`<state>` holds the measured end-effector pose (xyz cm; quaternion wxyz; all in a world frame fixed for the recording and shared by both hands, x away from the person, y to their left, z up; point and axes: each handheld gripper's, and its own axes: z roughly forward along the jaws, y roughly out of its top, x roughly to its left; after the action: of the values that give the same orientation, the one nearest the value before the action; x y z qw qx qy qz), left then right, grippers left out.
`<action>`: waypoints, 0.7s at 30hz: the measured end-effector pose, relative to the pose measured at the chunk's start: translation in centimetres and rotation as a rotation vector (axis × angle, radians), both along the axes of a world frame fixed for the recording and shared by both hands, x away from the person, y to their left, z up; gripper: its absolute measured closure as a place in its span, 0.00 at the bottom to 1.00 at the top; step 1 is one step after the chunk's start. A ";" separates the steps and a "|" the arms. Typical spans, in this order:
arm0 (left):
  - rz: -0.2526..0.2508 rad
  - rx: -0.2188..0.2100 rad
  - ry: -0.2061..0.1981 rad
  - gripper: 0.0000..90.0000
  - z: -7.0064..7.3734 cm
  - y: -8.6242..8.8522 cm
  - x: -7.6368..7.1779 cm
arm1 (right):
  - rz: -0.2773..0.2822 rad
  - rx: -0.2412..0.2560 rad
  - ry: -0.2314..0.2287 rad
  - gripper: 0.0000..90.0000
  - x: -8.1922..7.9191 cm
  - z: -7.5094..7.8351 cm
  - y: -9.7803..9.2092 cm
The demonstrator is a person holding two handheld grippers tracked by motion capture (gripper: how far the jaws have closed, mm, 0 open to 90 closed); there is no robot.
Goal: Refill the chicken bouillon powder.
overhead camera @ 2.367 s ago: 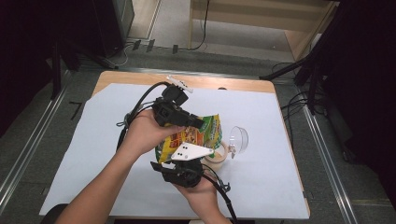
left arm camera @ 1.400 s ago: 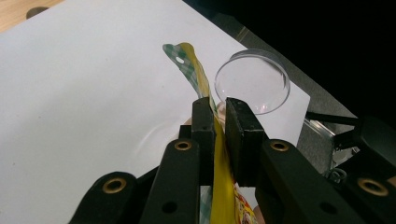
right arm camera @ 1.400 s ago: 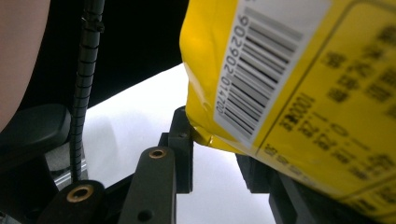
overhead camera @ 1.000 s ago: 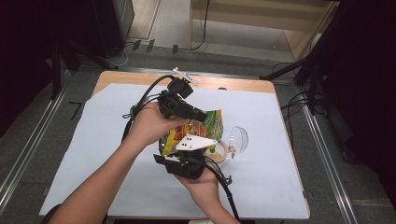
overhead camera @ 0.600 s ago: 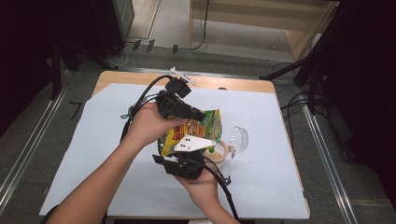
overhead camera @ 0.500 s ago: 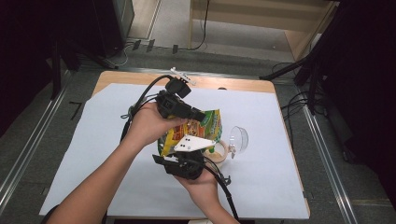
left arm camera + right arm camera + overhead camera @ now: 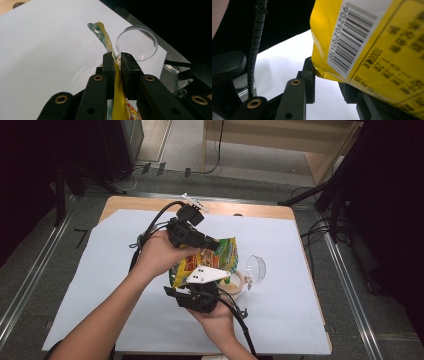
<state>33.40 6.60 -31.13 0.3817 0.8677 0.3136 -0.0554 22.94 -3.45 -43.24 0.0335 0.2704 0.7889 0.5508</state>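
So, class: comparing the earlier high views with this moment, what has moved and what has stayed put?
Over the sequence both grippers lifted the snack bag slightly up and away from the person. The left gripper stays clamped on its top edge, the right gripper at its bottom; the clear dish hasn't moved.

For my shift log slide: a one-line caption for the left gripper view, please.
Left gripper pinches the yellow snack bag's top edge above white paper, clear round dish beyond.

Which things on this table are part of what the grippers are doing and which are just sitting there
In use:
yellow snack bag, pinched by the left gripper near its top edge
right gripper, jaws at the bag's lower corner

Lying about:
clear round lid
small round dish under the bag
white sheet over the table
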 end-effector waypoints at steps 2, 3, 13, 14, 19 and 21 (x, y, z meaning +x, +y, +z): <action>0.000 0.000 0.002 0.92 0.0 0.0 0.1 | 0.001 0.000 -0.001 0.78 0.0 0.0 0.0; 0.000 -0.001 0.005 0.92 0.0 0.0 0.1 | 0.002 -0.001 -0.001 0.78 0.0 0.0 0.0; -0.004 -0.002 0.004 0.92 -0.1 0.0 0.1 | 0.001 -0.003 -0.004 0.78 0.0 0.0 0.0; -0.004 -0.002 0.005 0.92 -0.1 0.0 0.1 | 0.001 -0.004 -0.004 0.78 0.0 0.0 0.0; -0.004 -0.002 0.011 0.92 0.0 -0.2 0.1 | 0.000 -0.002 -0.003 0.78 0.0 0.1 -0.1; -0.007 0.004 0.008 0.92 0.1 -0.2 0.1 | 0.000 0.001 -0.002 0.78 0.0 0.1 -0.1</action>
<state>33.50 6.38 -31.06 0.3785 0.8694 0.3120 -0.0596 22.92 -3.56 -43.15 0.0342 0.2701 0.7885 0.5515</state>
